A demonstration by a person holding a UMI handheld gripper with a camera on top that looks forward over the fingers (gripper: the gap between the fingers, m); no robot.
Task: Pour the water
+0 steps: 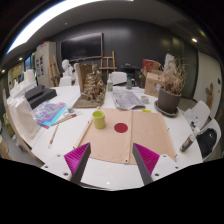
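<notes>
- Jaws: I hold the gripper well back from the work, its two fingers spread wide with nothing between them; the magenta pads face each other across bare space. I judge this to be an approach stance, the opening kept generous so that a vessel can pass between the fingers.
- Green cup: standing upright on the brown mat, beyond the fingers and slightly toward the left one. I take it for the task's vessel, though I cannot tell whether it holds water, nor whether it is the one to pour from or into.
- Red disc: lying flat on the mat just beside the cup; possibly a coaster or a lid, which I cannot settle from this view.
- Brown mat: laid at the near side of the white desk, presumably to mark the working area and to catch spills.
- Surroundings: a potted plant to the right, a wooden rack further back, papers behind the mat, books and a dark case to the left. All stand away from the mat, leaving the route to the cup unobstructed.
- Stage: pouring not yet begun; nothing is grasped. My next move calls for advancing straight ahead and lowering until the cup sits between the fingers.
</notes>
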